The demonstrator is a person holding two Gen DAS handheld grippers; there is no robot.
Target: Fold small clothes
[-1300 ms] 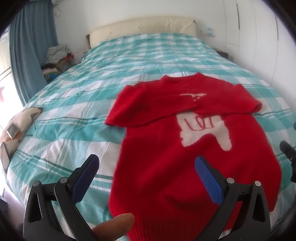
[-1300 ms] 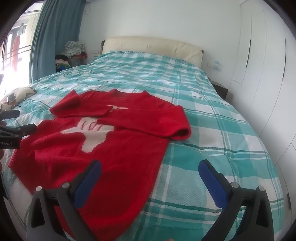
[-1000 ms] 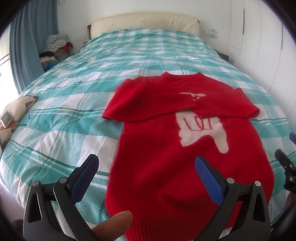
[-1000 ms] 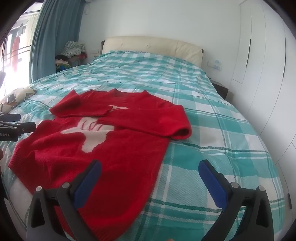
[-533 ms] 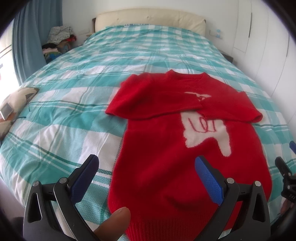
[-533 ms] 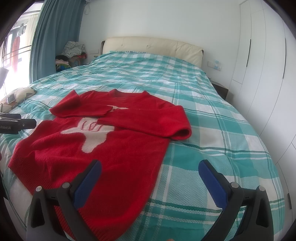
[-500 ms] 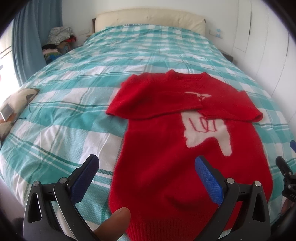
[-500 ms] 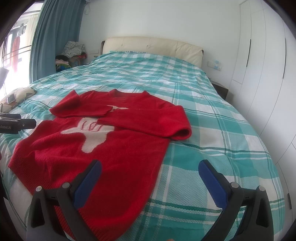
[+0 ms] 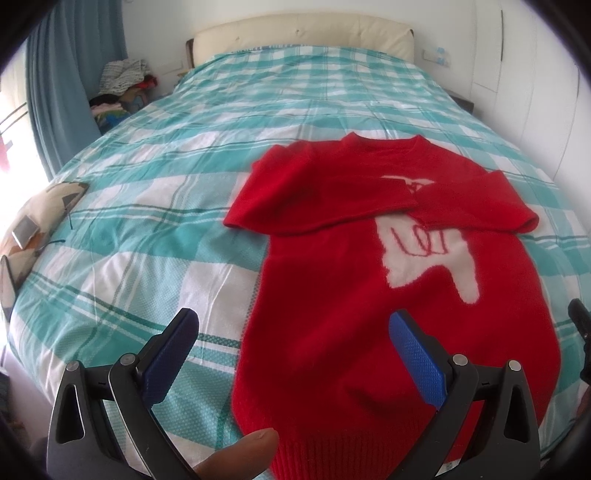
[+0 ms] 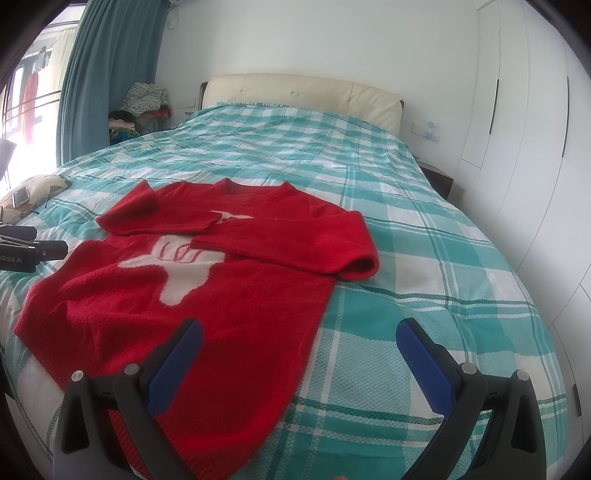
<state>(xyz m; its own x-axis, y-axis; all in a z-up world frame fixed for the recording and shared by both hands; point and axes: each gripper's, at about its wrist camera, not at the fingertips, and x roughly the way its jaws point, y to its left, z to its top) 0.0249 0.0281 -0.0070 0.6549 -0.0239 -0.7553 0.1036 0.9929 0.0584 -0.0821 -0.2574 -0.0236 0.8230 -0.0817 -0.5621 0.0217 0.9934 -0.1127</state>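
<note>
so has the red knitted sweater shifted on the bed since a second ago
No. The red knitted sweater lies on the same checks of the teal plaid bedspread, both sleeves folded across its chest as before.

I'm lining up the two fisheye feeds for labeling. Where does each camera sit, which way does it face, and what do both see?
Left wrist: behind the open left gripper, near the bed's foot, facing the headboard over the red sweater; a fingertip shows.
Right wrist: behind the open right gripper, facing the headboard, sweater ahead-left; the left gripper shows at the left edge.
Shared: sweater, checked bedspread, headboard.
</note>
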